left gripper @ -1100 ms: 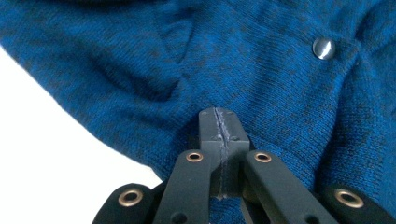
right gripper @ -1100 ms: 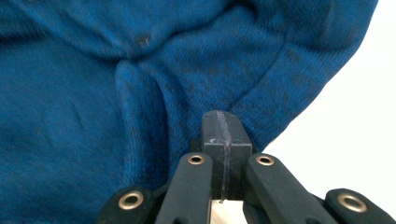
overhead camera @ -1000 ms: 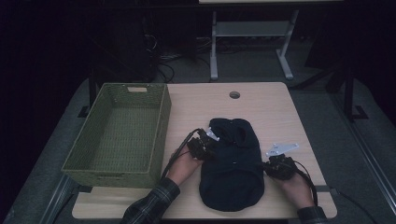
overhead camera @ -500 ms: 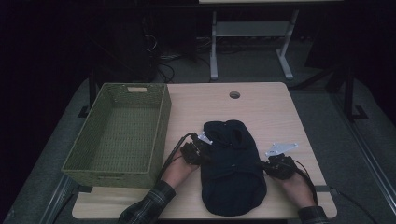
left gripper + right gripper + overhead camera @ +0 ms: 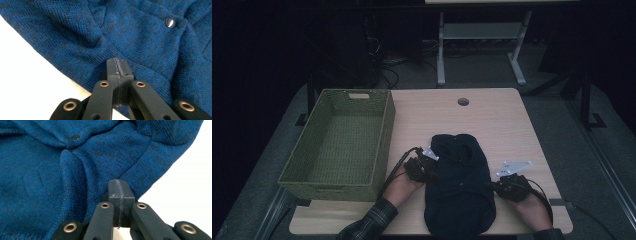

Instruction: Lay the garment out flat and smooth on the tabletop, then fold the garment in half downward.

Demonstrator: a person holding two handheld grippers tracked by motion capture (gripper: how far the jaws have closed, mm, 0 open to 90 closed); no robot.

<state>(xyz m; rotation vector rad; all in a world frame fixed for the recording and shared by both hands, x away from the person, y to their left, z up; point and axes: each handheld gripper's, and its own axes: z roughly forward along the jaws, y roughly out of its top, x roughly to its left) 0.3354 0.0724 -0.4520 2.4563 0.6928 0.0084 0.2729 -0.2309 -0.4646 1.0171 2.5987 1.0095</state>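
A dark blue knitted cardigan (image 5: 459, 185) lies folded on the near middle of the wooden table (image 5: 497, 120). My left gripper (image 5: 428, 167) sits at its left edge and my right gripper (image 5: 498, 186) at its right edge. In the left gripper view the jaws are pressed together at their tips (image 5: 117, 60) over the cardigan's (image 5: 137, 32) hem, with a dark button (image 5: 170, 22) beyond. The right gripper's jaws (image 5: 118, 181) are likewise closed at the edge of the cardigan (image 5: 50, 182), near another button (image 5: 74, 137). Each pair seems to pinch the knit.
A green woven basket (image 5: 384, 130) with nothing in it stands on the table's left side, close to my left hand. A round cable hole (image 5: 463, 101) sits near the far edge. Bare tabletop extends beyond the cardigan and to its right.
Both grippers and the cardigan have slid a little toward the table's near edge. The jaws stay at the cardigan's two sides.
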